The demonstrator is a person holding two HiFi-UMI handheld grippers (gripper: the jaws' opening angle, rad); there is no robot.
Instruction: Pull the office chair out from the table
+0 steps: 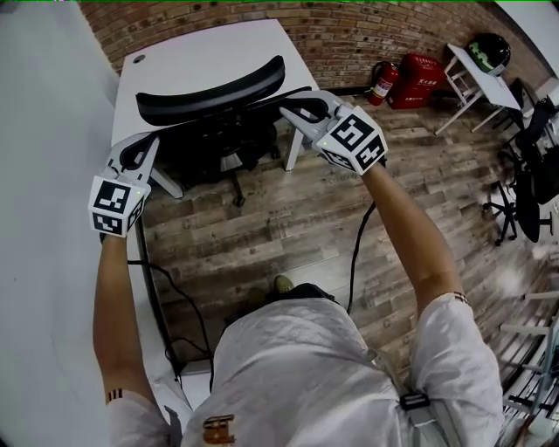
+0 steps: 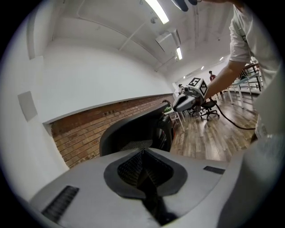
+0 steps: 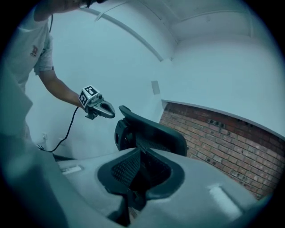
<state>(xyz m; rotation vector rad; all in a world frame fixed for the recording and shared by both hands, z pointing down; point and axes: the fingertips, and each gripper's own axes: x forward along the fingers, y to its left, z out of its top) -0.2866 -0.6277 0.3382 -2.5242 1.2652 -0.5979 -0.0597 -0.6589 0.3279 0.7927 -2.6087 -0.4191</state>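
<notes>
Background stuff, head view first: grey-brown wood plank floor (image 1: 288,227) fills the middle, with a red brick wall (image 1: 349,35) running along 12 o'clock. At about 1 o'clock a red fire extinguisher (image 1: 382,83) stands against the bricks, and a boxy red case (image 1: 418,79) sits just beside it. Towards 2 o'clock there's a small white side table (image 1: 491,87) with a round black helmet-looking thing with green marks (image 1: 487,52) on top. A cluster of black rolling chairs (image 1: 524,188) is at 3 o'clock. In the left gripper view, long white ceiling light strips (image 2: 156,10) are at 12 o'clock.
</notes>
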